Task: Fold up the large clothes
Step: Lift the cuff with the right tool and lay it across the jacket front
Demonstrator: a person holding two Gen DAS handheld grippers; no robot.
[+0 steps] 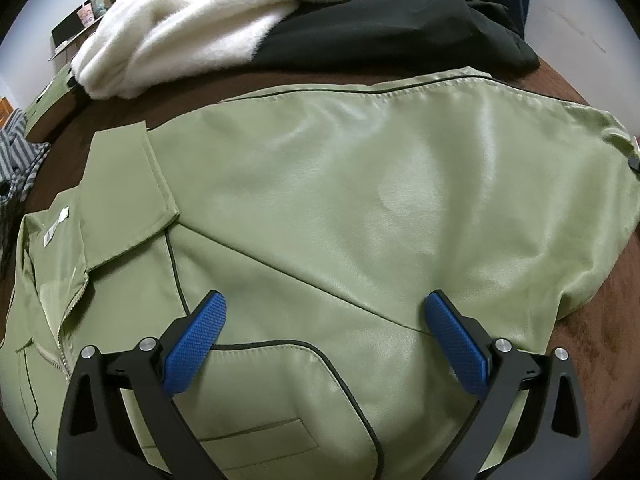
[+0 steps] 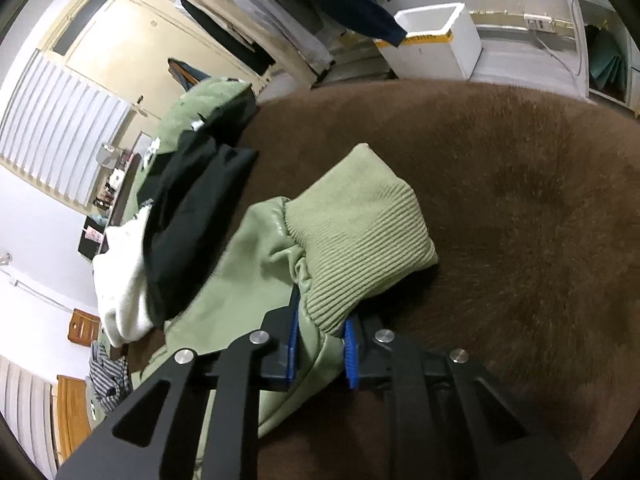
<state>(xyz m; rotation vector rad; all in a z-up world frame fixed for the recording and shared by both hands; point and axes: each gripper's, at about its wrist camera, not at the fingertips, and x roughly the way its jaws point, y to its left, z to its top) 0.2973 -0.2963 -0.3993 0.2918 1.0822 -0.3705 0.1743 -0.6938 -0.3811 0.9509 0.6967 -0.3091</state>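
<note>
Green jacket spread flat on brown bed, directly under left claw; claw released, blue pads wide apart above jacket front. Right claw clenched on jacket sleeve just behind ribbed cuff. Beyond jacket: one white fleece, one black garment, touching. One striped cloth at bed edge.

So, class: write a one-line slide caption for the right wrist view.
Right hand-held gripper shut on green jacket sleeve near its ribbed cuff.
</note>
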